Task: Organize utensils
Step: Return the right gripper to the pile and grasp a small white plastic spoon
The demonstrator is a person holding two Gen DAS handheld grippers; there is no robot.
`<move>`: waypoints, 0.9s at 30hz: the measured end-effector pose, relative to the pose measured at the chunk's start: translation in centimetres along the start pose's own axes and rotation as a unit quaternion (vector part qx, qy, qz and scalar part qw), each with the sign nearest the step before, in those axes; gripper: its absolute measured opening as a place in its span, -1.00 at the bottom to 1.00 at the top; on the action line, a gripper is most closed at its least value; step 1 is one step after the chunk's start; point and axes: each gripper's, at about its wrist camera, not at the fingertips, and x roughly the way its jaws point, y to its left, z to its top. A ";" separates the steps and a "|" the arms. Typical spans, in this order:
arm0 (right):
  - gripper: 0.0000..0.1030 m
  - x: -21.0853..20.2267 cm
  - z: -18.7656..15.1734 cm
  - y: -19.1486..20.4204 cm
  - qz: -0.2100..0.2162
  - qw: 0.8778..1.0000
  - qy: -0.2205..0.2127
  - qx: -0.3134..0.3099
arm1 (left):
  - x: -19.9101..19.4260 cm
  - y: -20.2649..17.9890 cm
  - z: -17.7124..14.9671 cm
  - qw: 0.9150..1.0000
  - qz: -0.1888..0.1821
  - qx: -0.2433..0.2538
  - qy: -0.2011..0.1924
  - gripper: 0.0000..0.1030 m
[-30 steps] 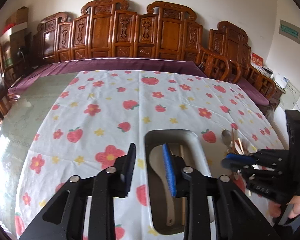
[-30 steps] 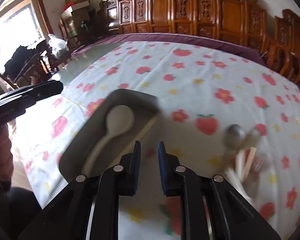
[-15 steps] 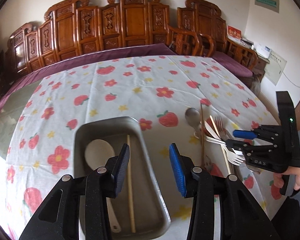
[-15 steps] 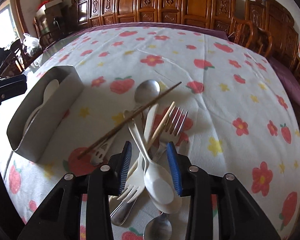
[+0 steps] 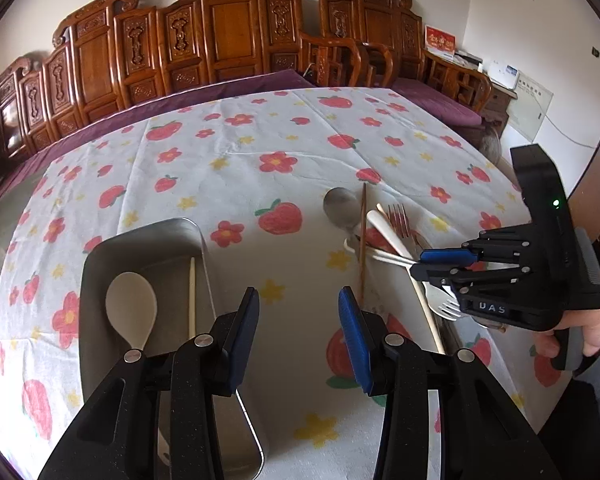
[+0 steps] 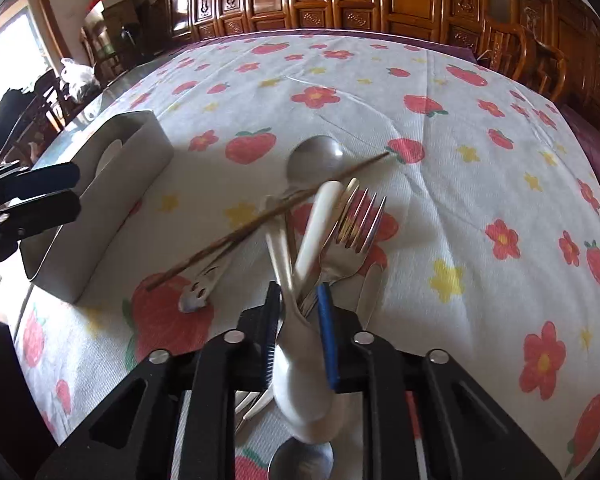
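Now the right gripper (image 6: 298, 308) has come down into the utensil pile (image 6: 320, 220), its fingers narrowed around a white spoon (image 6: 300, 392); whether they truly pinch it is hard to tell, as forks crowd the gap. The left gripper (image 5: 298, 312) has spread wider, hovering beside the metal tray (image 5: 140, 248), which holds another white spoon (image 5: 131, 308) and a chopstick (image 5: 192, 300). The tray's near end is hidden behind the left fingers.
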 end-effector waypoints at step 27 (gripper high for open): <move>-0.78 -3.4 -0.4 0.9 0.046 0.998 -0.036 0.006 | 1.3 -2.2 -0.5 1.000 0.001 0.017 0.011 -0.24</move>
